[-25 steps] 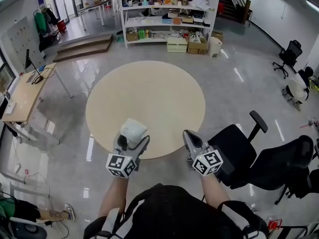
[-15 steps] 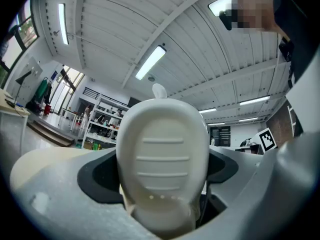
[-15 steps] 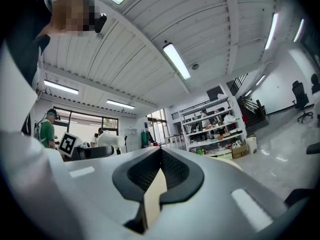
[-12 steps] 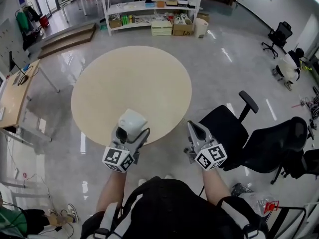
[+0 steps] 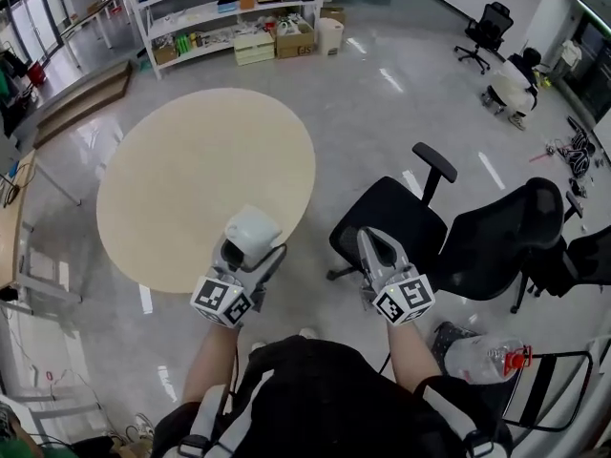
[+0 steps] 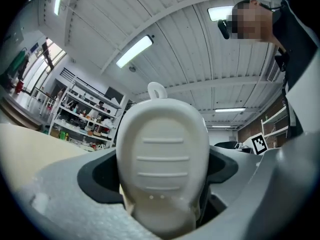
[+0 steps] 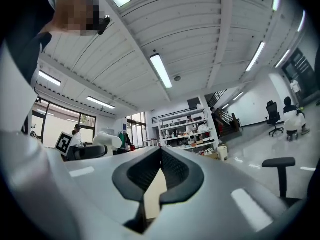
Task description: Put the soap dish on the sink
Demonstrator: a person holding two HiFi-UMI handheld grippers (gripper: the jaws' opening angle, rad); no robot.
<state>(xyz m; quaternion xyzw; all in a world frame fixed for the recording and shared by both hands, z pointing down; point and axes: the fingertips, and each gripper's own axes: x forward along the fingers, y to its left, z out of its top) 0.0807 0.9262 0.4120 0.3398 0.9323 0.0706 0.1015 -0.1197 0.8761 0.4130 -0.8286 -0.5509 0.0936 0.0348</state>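
Clamped in the left gripper (image 5: 250, 248): the white soap dish (image 5: 252, 230), with the jaws pressed against its two sides. Shown close in the left gripper view as a rounded face (image 6: 163, 156) with three raised bars and a small loop on top; impossible to tell whether anything lies inside. Held in the air just over the near edge of the round beige table (image 5: 181, 175), touching nothing but the jaws.

Right gripper (image 5: 370, 244) with jaws pressed together and nothing between them, in the head view overlapping the near edge of a black office chair (image 5: 396, 219). Just beside that chair, a second black chair (image 5: 520, 237).

Glossy grey floor (image 5: 382, 113) all round. At the far side of the room, white shelves (image 5: 224, 8) loaded with boxes and small goods, with cartons and a pale bin (image 5: 330, 36) on the floor at their foot. Far right, a seated person (image 5: 511, 82), with another chair (image 5: 485, 29) near. Low right, a clear plastic container (image 5: 477, 359) with a red top. At the left edge, part of a wooden desk (image 5: 14, 227).
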